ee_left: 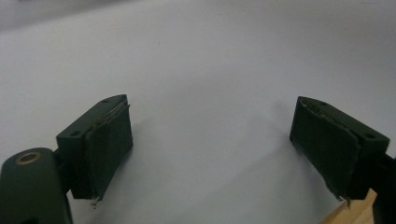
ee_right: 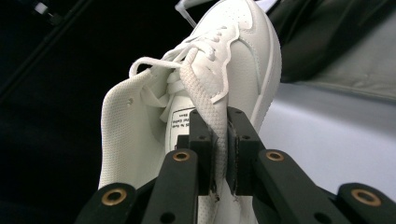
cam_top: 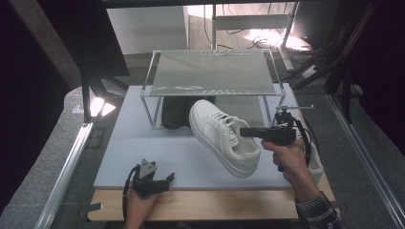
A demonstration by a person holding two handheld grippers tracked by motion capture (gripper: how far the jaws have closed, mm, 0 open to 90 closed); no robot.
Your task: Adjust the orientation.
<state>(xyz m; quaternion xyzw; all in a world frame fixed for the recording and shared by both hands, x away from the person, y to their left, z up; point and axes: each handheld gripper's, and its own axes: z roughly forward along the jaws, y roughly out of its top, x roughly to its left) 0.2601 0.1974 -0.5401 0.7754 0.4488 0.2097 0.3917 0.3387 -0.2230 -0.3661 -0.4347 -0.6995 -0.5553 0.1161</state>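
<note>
1. The right claw [cam_top: 244, 132] clamps the tongue of a white sneaker [cam_top: 223, 138], holding it tilted just in front of the clear shelf rack [cam_top: 210, 71] on the counter [cam_top: 143, 152].
2. In the right gripper view, the claw's pads pinch the tongue [ee_right: 205, 105] tight.
3. A dark shoe [cam_top: 174, 112] sits under the rack, right behind the sneaker's toe, and the rack's front post [cam_top: 156, 114] stands beside it.
4. The left claw [cam_top: 168, 179] rests wide open and empty at the counter's near edge, well apart from the rack.
</note>
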